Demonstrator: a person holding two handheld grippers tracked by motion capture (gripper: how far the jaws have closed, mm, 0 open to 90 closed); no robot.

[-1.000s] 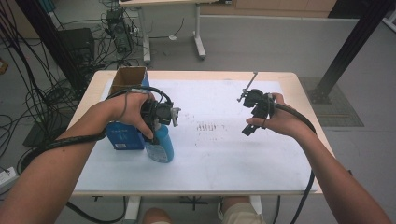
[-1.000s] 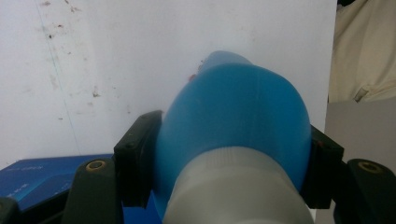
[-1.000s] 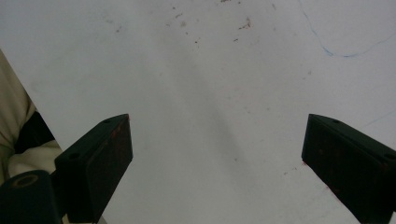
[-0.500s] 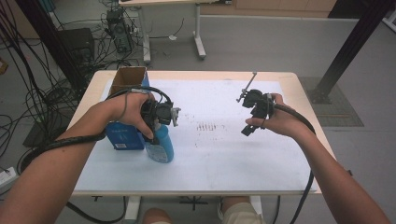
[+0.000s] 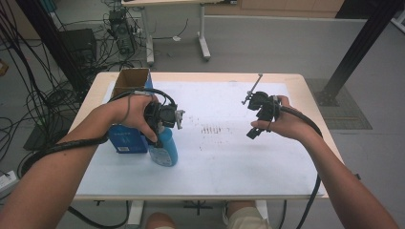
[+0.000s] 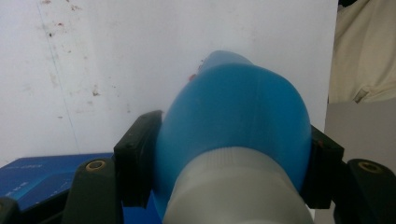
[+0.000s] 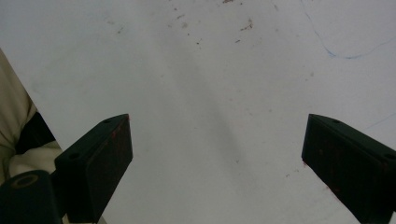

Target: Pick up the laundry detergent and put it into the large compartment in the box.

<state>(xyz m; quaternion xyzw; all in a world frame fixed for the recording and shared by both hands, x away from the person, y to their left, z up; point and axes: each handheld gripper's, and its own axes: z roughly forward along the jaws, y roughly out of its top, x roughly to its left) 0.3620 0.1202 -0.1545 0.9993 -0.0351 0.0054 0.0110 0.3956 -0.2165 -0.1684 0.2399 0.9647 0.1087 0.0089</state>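
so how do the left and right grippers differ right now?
The left gripper is shut on the blue bottle, pads pressed against its sides just below the white cap; the right gripper stands wide open with nothing between its jaws. The left sits beside the blue box at the table's left side; the right is held above bare white tabletop at the right. Both are hand-held and trail a black cable.

The blue bottle (image 5: 164, 147) sits left of centre in the high view, on the white sheet, just beside a blue box. Its body is bright blue plastic, rounded and smooth, with a ribbed white cap (image 6: 236, 186) at the top. In the left gripper view it fills the lower middle, clamped on 2 sides near the cap.
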